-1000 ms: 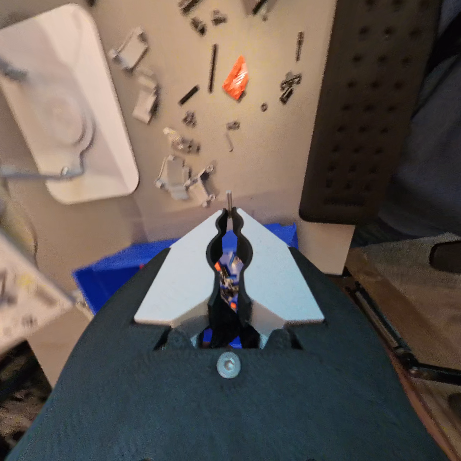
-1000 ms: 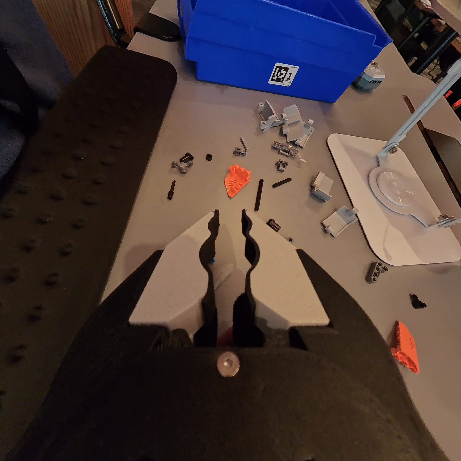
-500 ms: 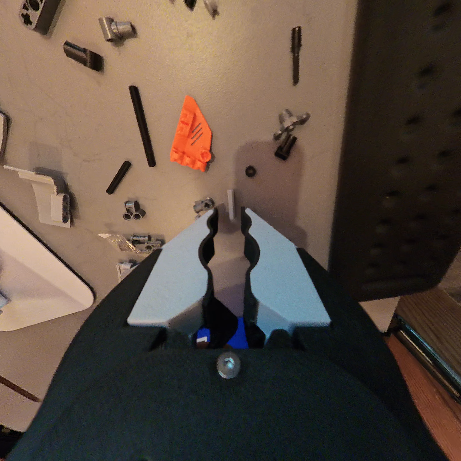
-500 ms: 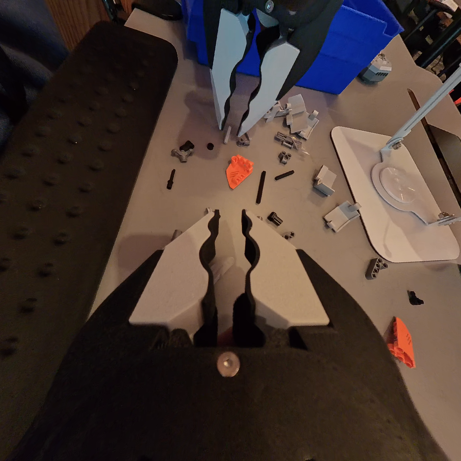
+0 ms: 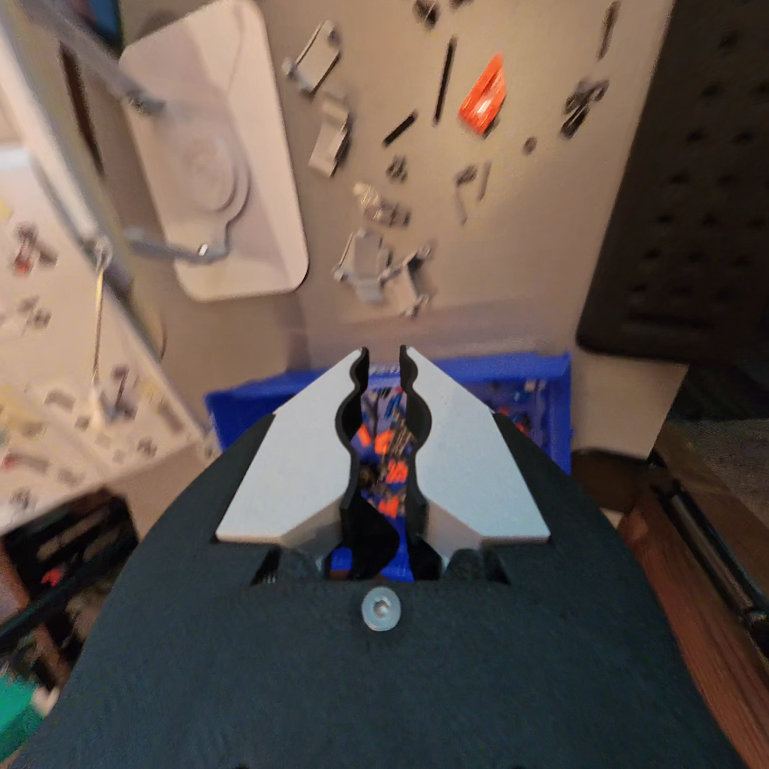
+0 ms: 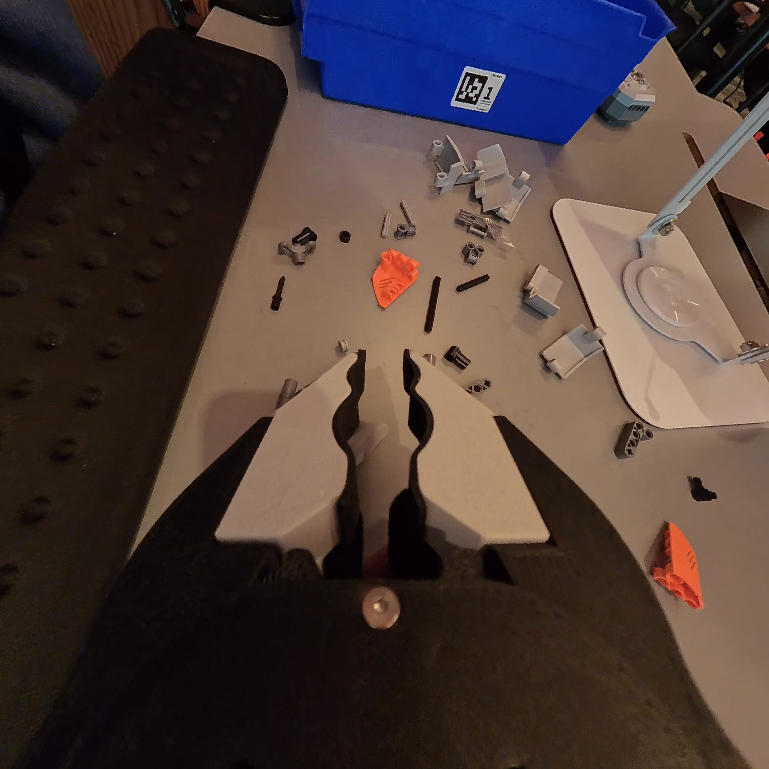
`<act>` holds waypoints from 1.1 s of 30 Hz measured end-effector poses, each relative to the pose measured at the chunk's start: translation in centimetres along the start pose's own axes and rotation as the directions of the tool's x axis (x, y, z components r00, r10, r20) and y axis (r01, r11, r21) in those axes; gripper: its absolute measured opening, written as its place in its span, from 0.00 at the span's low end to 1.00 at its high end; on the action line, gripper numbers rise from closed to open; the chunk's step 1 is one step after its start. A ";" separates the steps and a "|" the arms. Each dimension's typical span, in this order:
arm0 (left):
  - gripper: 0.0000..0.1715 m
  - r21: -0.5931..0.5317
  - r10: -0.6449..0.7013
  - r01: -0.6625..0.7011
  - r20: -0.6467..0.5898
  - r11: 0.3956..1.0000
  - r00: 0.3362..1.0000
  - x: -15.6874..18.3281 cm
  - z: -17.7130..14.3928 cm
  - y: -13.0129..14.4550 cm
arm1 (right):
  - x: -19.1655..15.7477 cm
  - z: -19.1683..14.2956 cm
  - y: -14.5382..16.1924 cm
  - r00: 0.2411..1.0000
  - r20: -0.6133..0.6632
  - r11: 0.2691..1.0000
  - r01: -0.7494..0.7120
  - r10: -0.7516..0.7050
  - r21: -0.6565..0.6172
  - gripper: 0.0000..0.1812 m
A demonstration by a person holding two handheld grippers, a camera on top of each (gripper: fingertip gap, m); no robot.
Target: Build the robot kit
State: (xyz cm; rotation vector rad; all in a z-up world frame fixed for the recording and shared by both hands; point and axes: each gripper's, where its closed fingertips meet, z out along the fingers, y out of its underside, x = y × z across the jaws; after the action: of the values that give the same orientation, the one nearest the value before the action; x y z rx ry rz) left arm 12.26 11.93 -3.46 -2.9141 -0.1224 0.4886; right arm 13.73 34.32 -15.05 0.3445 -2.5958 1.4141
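My left gripper (image 5: 383, 353) is open and empty, high over the near rim of a blue bin (image 5: 258, 399) full of small orange, blue and black parts; this view is blurred. My right gripper (image 6: 383, 358) is open and empty, low over the grey table (image 6: 333, 174). A pale grey piece (image 6: 368, 437) lies on the table below its fingers, untouched. A short light grey pin (image 6: 386, 224) lies by a grey connector (image 6: 405, 231), behind an orange panel (image 6: 393, 279). The blue bin also shows in the right wrist view (image 6: 395, 62), at the table's far end.
Small black axles, pins and grey panels (image 6: 487, 179) are scattered over the table. A white tray (image 6: 666, 353) with a metal stand sits at right, a black studded mat (image 6: 104, 249) at left. A second orange piece (image 6: 680, 566) lies near right. The gap from one gripper's tips to the other's is roughly 25 cm. It is some 5 cm from my right tips to the pale grey piece (image 6: 368, 437).
My left gripper was shut on a small grey pin over the bin, came down and opened to leave it beside the grey connector, then pulled back over the bin. My right gripper stayed open and barely moved.
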 end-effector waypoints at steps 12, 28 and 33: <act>0.07 -0.288 -0.280 0.232 -0.135 0.929 0.951 4.2 3.7 16.5 | -0.1 0.2 0.1 1.000 0.003 1.000 0.001 -0.001 -0.005 0.09; 0.10 -0.334 -0.196 0.129 -0.174 0.934 0.965 6.1 10.2 20.2 | -0.1 0.4 0.5 1.000 0.010 1.000 -0.011 0.011 -0.014 0.09; 0.02 -0.363 -0.213 0.117 -0.238 0.925 0.948 6.9 10.1 20.1 | 0.0 0.3 0.5 1.000 0.005 1.000 -0.012 0.012 -0.014 0.09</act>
State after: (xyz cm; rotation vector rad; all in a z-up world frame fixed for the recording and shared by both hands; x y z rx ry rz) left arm 16.47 -5.32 -18.96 -3.2343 -0.4558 0.0318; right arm 13.54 34.30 -15.66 0.3312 -2.6149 1.4002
